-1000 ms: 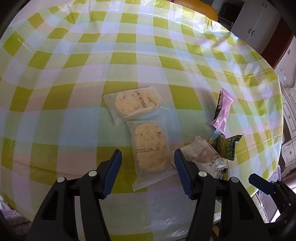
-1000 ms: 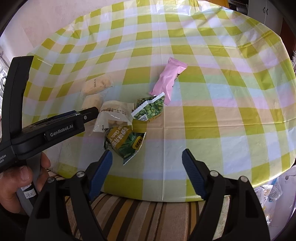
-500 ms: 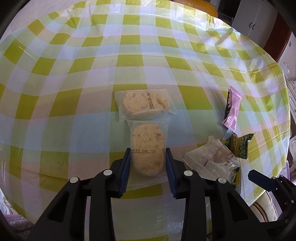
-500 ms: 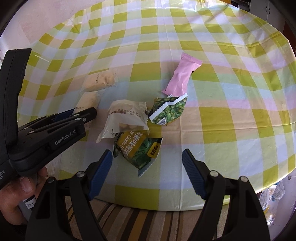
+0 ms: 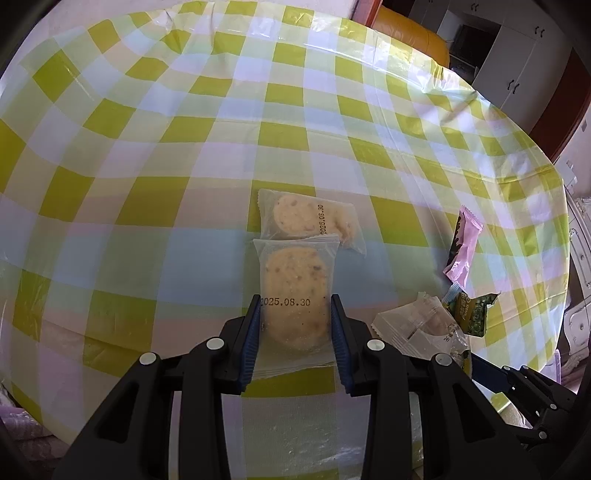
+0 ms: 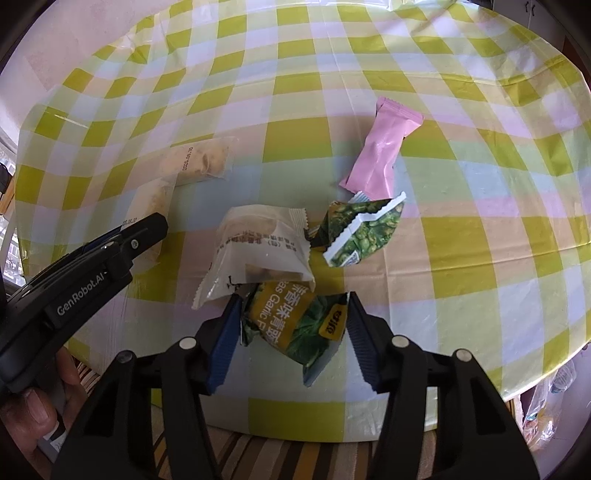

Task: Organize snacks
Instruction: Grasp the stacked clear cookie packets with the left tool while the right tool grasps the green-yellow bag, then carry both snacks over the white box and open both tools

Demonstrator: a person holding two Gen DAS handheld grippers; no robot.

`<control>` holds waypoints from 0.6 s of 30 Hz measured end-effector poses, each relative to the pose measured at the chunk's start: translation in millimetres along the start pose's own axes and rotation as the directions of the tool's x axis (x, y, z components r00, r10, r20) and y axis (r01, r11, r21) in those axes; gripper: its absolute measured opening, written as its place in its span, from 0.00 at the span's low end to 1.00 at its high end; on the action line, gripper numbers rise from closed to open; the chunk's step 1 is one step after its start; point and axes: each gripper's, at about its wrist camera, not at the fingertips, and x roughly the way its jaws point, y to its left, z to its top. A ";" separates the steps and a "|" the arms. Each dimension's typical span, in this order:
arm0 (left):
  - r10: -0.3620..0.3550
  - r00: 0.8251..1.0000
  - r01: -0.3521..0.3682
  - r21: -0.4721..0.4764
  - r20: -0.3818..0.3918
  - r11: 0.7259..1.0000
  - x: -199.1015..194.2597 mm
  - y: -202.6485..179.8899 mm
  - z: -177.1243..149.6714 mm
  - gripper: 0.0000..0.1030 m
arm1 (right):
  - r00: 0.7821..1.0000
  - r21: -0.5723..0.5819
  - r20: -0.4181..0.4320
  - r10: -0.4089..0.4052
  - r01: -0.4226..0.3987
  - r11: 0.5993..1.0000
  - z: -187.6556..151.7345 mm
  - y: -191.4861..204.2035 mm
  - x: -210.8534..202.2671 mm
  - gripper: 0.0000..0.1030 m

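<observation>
My left gripper (image 5: 294, 314) is shut on a clear-wrapped biscuit packet (image 5: 293, 291) stamped 2025.08.30, lying on the checked tablecloth. A second biscuit packet (image 5: 310, 219) lies just beyond it, touching. My right gripper (image 6: 291, 317) stands with its jaws on either side of a green garlic-pea packet (image 6: 295, 321), closing on it; contact is unclear. A white translucent snack packet (image 6: 262, 247) lies just beyond, overlapping it. A second green pea packet (image 6: 364, 230) and a pink packet (image 6: 384, 151) lie farther right.
The round table's near edge (image 6: 295, 435) is just under my right gripper, above a striped floor or rug. The left gripper's body (image 6: 81, 284) and a hand fill the left of the right wrist view. An orange seat (image 5: 410, 33) and white cabinets stand beyond the table.
My left gripper moved forward and closed on the near biscuit packet. My right gripper moved forward and narrowed around the green garlic-pea packet.
</observation>
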 end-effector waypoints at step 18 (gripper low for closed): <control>0.012 0.998 -0.012 0.004 0.061 1.000 -14.2 -4.3 0.3 0.33 | 0.999 0.015 0.038 0.007 -0.008 1.000 -16.5 -24.4 -25.5 0.43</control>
